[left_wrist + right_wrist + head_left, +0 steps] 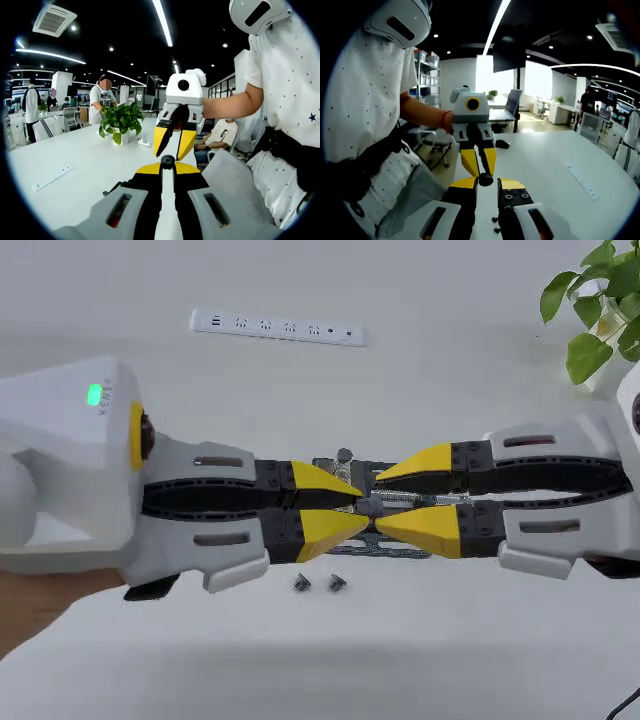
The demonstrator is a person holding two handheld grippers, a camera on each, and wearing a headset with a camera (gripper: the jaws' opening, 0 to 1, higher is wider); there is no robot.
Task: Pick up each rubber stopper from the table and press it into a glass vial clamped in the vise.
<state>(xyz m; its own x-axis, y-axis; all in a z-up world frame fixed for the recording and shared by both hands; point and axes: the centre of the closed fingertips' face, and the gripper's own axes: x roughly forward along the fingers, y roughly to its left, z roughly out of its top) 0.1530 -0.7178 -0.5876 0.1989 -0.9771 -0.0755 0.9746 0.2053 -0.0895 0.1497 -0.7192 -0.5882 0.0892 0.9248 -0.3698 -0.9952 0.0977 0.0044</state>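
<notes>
I have my left gripper (364,510) pinched on a dark stopper (167,160) at its tips. My right gripper (377,502) faces it tip to tip, jaws apart on either side of that stopper. Both meet just above the vise (395,550). Two more stoppers (302,583) (337,583) lie side by side on the table (400,660), near the vise on my side.

Seen from above and close, we look steeply down on the plain white tabletop (420,660). The gripper views, low and level, face each other, sharing a small dark round object (167,160) (485,179), perhaps a knob.
</notes>
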